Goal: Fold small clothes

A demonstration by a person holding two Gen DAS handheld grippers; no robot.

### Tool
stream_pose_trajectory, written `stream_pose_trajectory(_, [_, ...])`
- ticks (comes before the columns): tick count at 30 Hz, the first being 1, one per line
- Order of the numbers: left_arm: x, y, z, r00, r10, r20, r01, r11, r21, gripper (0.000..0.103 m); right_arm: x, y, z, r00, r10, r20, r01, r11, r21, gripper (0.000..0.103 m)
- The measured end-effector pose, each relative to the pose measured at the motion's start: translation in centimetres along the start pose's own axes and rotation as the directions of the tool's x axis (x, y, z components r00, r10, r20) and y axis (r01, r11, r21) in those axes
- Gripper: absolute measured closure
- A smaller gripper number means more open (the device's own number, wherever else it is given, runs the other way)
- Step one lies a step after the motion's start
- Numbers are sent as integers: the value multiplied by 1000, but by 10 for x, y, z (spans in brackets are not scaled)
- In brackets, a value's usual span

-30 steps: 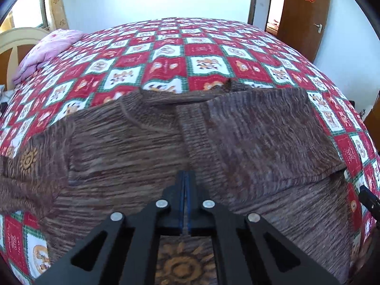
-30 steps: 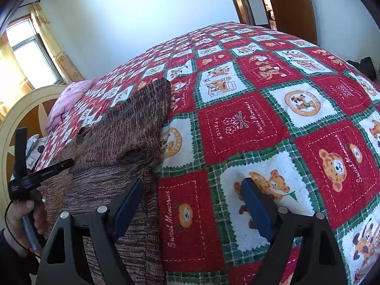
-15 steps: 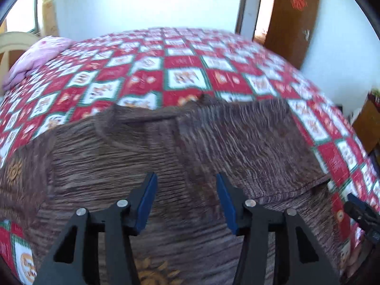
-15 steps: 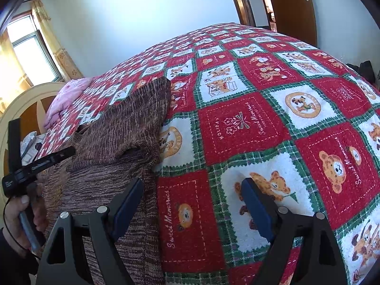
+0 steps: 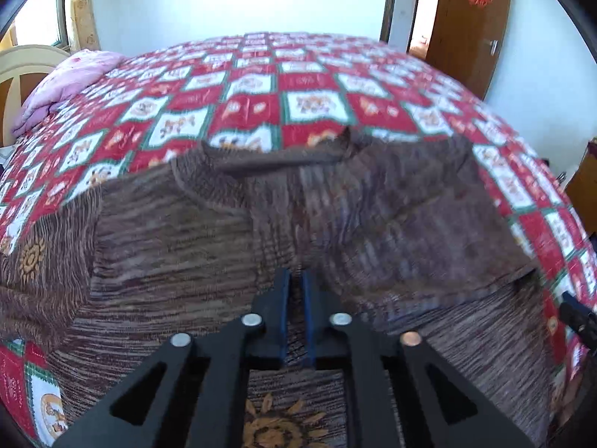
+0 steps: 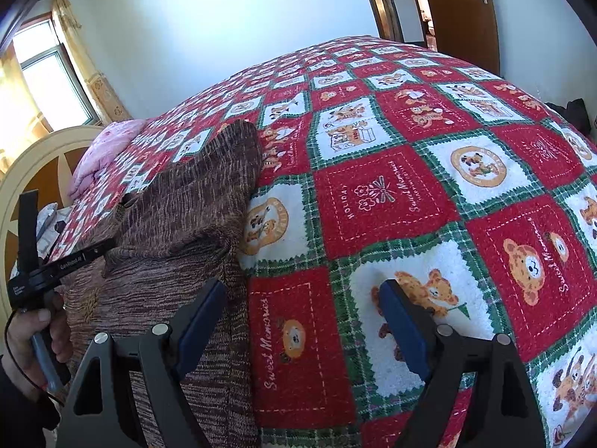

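A brown knitted sweater [image 5: 209, 246] lies flat on the bed [image 5: 321, 74], on a red, white and green checked blanket [image 6: 391, 201]. In the left wrist view its neck points to 12 o'clock and its body runs toward 6 o'clock. Its sleeve at 3 o'clock is folded over the chest, and its other sleeve spreads out to 9 o'clock.

The left gripper [image 5: 295, 310] points down at the middle of the sweater. Its fingers have just been closing and stand nearly together with a narrow gap; I cannot tell if they pinch the knit. The right gripper [image 6: 302, 321] hangs over the blanket beside the sweater's edge, with fingers wide apart and nothing between them.

A pink pillow [image 5: 71, 82] lies near the headboard [image 6: 33, 171] at 10 o'clock. A brown door [image 5: 470, 26] stands at 1 o'clock.
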State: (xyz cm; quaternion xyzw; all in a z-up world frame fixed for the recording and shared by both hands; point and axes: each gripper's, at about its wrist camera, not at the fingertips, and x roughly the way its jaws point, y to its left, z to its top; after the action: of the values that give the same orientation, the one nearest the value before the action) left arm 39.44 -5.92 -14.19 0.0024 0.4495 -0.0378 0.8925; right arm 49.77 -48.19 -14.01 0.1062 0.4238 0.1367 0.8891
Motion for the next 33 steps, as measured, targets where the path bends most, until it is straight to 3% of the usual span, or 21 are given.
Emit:
stream_pose_trajectory(1, [0, 0, 0, 1000, 26, 6, -26, 1000, 0, 75, 0, 0, 0, 1000, 1, 1, -1, 1000, 1, 18])
stream_pose_trajectory(3, [-4, -5, -2, 996, 88, 35, -89, 995, 34, 48, -4, 0, 0, 1000, 12, 18, -12, 1000, 3, 18])
stream_pose_trajectory(5, [-9, -12, -5, 984, 161, 77, -169, 979, 111, 39, -18, 5, 2, 995, 45, 86, -44, 999, -17, 18])
stream_pose_trajectory(7, [-13, -17, -13, 980, 177, 93, -192, 960, 203, 38, -28, 15, 4, 989, 65, 133, -57, 996, -63, 18])
stream_pose_trajectory(9, [-18, -13, -20, 979, 184, 90, -201, 947, 252, 38, -28, 33, 10, 990, 81, 113, -67, 991, -119, 18])
stream_pose_trajectory(13, [-31, 9, -28, 977, 194, 86, -210, 948, 241, 28, 0, 77, 28, 985, 174, 2, -170, 960, -221, 18])
stream_pose_trajectory(15, [-39, 24, -30, 974, 208, 88, -222, 951, 214, 28, 23, 95, 32, 985, 168, -31, -169, 942, -288, 18])
stream_pose_trajectory(18, [-54, 66, -34, 966, 245, 85, -255, 958, 133, 22, 76, 103, 23, 984, 69, -164, -124, 927, -354, 18])
stream_pose_trajectory(22, [-74, 133, -52, 952, 299, 70, -301, 954, 13, 15, 68, 99, 13, 985, 73, -157, -127, 922, -365, 17])
stream_pose_trajectory(27, [-90, 228, -83, 929, 370, -3, -363, 909, -208, 15, 59, 92, -3, 991, 72, -115, -114, 902, -416, 17])
stream_pose_trajectory(29, [-95, 255, -92, 941, 336, -36, -330, 891, -313, 15, 60, 93, -2, 993, 59, -105, -98, 905, -415, 17])
stream_pose_trajectory(31, [-103, 284, -107, 959, 281, -39, -267, 849, -456, 15, 58, 96, -5, 995, 41, -88, -75, 900, -430, 17])
stream_pose_trajectory(33, [-108, 297, -116, 967, 255, -25, -230, 820, -525, 15, 57, 97, -6, 996, 32, -81, -64, 897, -437, 17])
